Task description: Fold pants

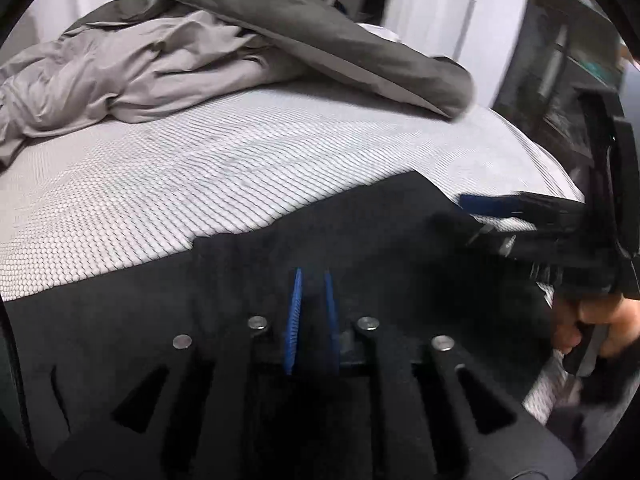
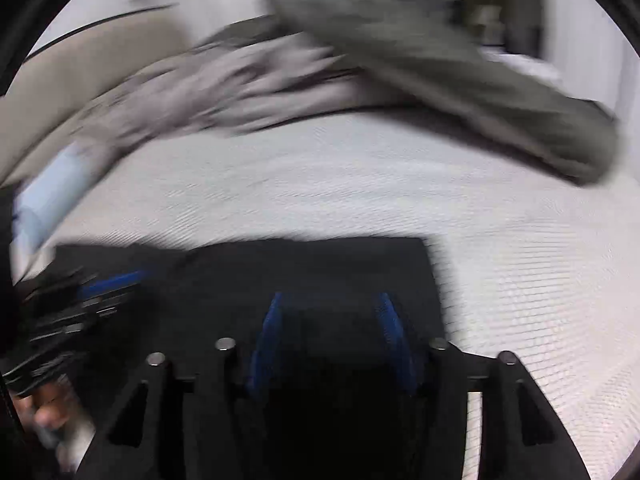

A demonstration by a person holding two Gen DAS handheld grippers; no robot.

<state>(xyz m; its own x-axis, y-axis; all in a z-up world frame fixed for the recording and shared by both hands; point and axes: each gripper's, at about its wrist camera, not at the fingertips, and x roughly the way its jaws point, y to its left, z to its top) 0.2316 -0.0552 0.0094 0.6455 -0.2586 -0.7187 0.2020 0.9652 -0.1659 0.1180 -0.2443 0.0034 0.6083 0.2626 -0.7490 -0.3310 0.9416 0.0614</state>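
The black pants (image 1: 224,280) lie flat on the white textured mattress (image 1: 200,168), with a straight far edge and a square corner (image 2: 416,248). My left gripper (image 1: 313,276) hovers over them, its blue pads (image 1: 294,312) a narrow gap apart with no cloth pinched between them. To the right in that view are the right gripper's dark body and blue pad (image 1: 492,202), held by a hand (image 1: 600,320). My right gripper (image 2: 330,300) stands open wider above the pants (image 2: 320,264), its jaws empty. The left gripper (image 2: 108,282) shows blurred at the left of the right wrist view.
A crumpled light grey duvet (image 1: 120,72) and a long dark grey cushion or blanket (image 1: 320,40) lie along the far side of the bed. The mattress edge (image 1: 540,160) curves down at the right. White walls or curtains (image 1: 440,8) stand behind.
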